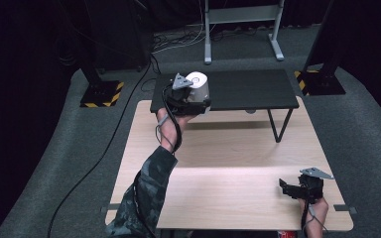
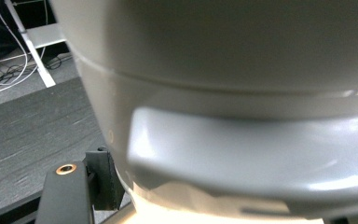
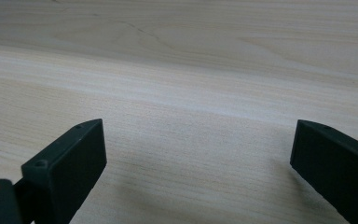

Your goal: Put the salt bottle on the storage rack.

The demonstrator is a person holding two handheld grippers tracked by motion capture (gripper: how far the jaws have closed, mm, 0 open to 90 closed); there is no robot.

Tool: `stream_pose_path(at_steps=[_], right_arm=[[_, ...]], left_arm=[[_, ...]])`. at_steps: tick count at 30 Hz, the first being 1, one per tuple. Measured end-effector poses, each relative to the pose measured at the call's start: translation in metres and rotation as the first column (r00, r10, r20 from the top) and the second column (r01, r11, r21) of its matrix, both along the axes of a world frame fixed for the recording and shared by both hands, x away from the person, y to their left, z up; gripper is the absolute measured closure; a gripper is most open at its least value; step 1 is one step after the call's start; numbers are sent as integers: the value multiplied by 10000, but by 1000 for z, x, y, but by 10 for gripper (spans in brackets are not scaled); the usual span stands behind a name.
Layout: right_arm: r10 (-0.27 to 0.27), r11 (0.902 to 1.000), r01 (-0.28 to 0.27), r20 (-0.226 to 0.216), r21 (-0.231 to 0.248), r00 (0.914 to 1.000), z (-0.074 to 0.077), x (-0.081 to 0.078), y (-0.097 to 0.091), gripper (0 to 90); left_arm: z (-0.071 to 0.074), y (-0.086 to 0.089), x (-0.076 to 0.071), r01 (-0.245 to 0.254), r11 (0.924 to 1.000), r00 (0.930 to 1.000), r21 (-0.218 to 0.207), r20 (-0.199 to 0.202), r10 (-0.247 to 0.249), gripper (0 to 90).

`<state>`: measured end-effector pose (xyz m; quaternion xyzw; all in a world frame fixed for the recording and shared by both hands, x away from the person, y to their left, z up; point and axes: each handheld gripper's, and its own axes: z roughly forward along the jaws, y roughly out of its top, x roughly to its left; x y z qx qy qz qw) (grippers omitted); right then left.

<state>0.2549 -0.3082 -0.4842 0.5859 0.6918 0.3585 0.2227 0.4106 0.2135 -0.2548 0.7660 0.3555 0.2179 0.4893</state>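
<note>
A grey cylindrical container [image 1: 198,85] with a white top is held just above the left end of a low black shelf [image 1: 258,91]. My left gripper [image 1: 196,100] is shut on it from the near side, hand and camouflage sleeve reaching up from below. In the left gripper view the container's grey wall [image 2: 223,107] is very close, with a raised ridge across it, and one black finger [image 2: 65,196] shows at the lower left. My right gripper [image 1: 284,187] rests low over the wooden table [image 1: 228,148] at the front right, pointing left. Its jaws [image 3: 198,158] stand wide open with bare wood between them.
The black shelf stands on thin legs at the table's far edge. Black posts with yellow-striped bases [image 1: 101,93] flank the table on grey carpet. A cable [image 1: 104,148] trails across the floor at the left, and a metal stand [image 1: 243,29] is at the back.
</note>
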Motion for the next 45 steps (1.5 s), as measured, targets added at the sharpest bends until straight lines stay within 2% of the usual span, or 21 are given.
stream_pose_path(at_steps=[9, 17, 29, 35, 45], right_arm=[[22, 10000, -23, -22, -16, 10000, 0, 0, 0, 22], [51, 10000, -51, -45, 7, 10000, 0, 1, 0, 23], [89, 9999, -88, -32, 73, 10000, 0, 1, -2, 22], [84, 9999, -84, -16, 89, 10000, 0, 1, -2, 23], [105, 9999, -105, 4, 97, 9999, 0, 0, -2, 22]], left_arm=[[1, -7, 14, -94, 9999, 9999, -114, -75, 93, 299], [-2, -22, 34, -238, 9997, 9994, -66, -251, 236, 299], [-6, -40, 52, -225, 9997, 9984, -18, -516, 224, 299], [-8, -51, 58, -194, 9997, 9984, 146, -524, 201, 299], [-14, -63, 67, -398, 9978, 9972, 525, -608, 430, 299]])
